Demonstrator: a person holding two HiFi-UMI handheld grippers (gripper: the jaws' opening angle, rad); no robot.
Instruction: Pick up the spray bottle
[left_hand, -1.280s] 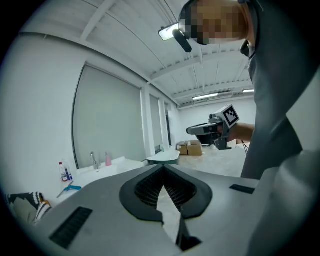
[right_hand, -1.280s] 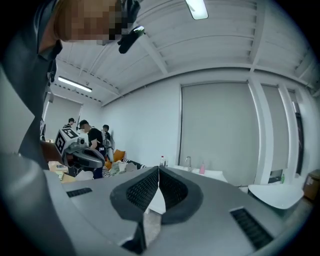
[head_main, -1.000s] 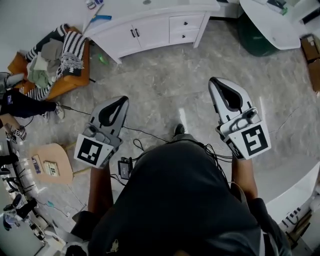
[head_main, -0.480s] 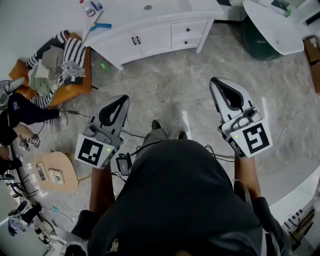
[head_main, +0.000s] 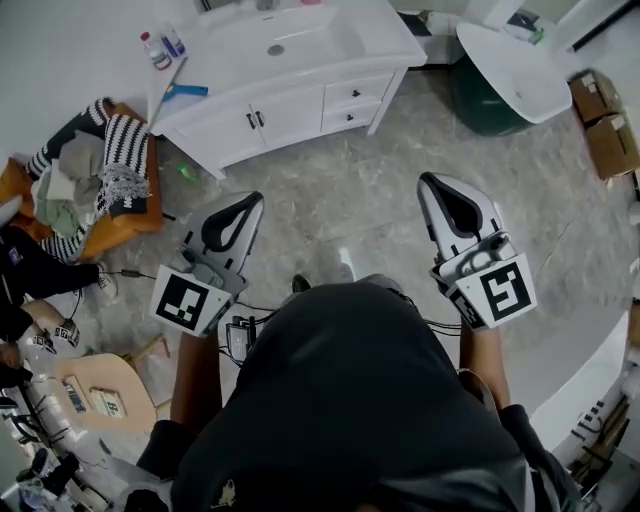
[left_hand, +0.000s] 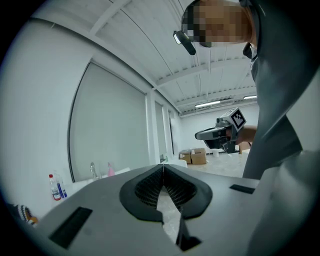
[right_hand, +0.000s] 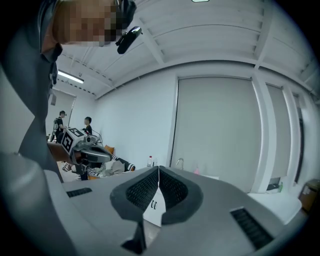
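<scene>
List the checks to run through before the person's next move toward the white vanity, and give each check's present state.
1. Left gripper open for a grasp: not ok, jaws shut and empty.
2. Right gripper open: not ok, jaws shut and empty.
3. Vanity within reach: not ok, floor lies between.
4. Target confirmed: cannot tell. A pink bottle stands by the tap, too small to show a sprayer.
5. Small bottles at the counter's end stand apart from it: ok.

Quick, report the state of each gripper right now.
Left gripper: jaws closed, holding nothing.
Right gripper: jaws closed, holding nothing.
</scene>
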